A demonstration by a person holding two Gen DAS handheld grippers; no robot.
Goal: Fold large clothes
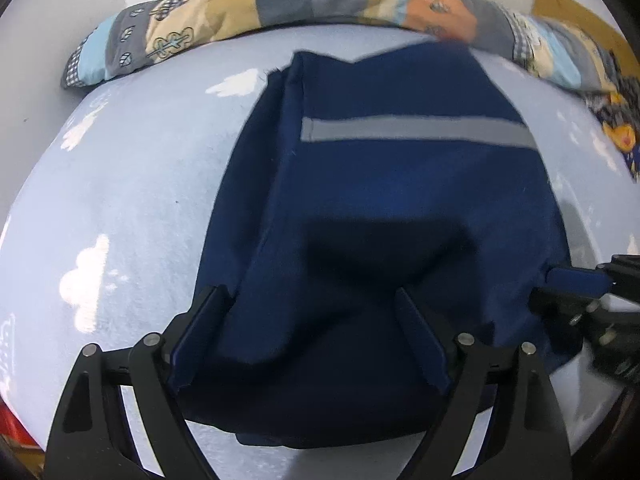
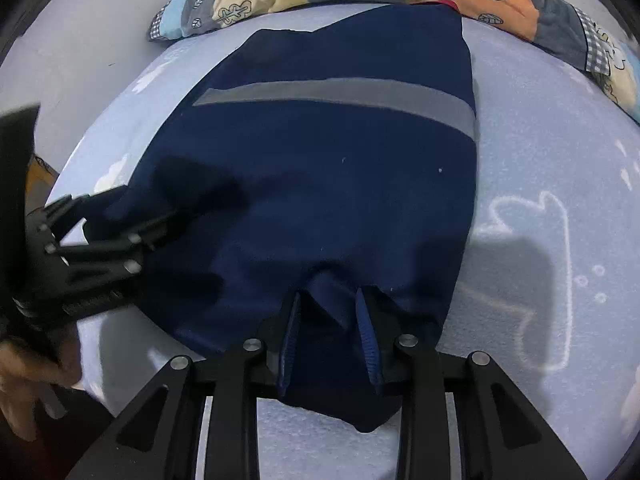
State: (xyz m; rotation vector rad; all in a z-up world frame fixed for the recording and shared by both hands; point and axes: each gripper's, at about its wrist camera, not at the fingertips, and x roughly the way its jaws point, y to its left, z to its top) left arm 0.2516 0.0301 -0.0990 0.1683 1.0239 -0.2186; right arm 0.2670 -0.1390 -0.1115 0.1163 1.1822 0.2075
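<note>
A navy garment (image 1: 400,200) with a grey reflective stripe (image 1: 416,130) lies folded on the light-blue sheet. My left gripper (image 1: 306,304) stands open over its near left part. Cloth lies between the wide-apart fingers (image 1: 208,312), and the pads do not press on it. In the right wrist view the same garment (image 2: 320,160) fills the middle. My right gripper (image 2: 328,312) is shut on a bunch of cloth at its near edge, which puckers up between the pads. The right gripper (image 1: 544,286) also shows at the garment's right edge, and the left gripper (image 2: 144,210) at its left edge.
The bed sheet (image 1: 120,200) has white cloud prints. A long patchwork bolster (image 1: 280,4) runs along the far side of the bed, right behind the garment's far end. A white wall (image 1: 40,20) stands at the left and brown cardboard (image 1: 580,12) at the far right. A person's hand (image 2: 24,380) holds the left gripper.
</note>
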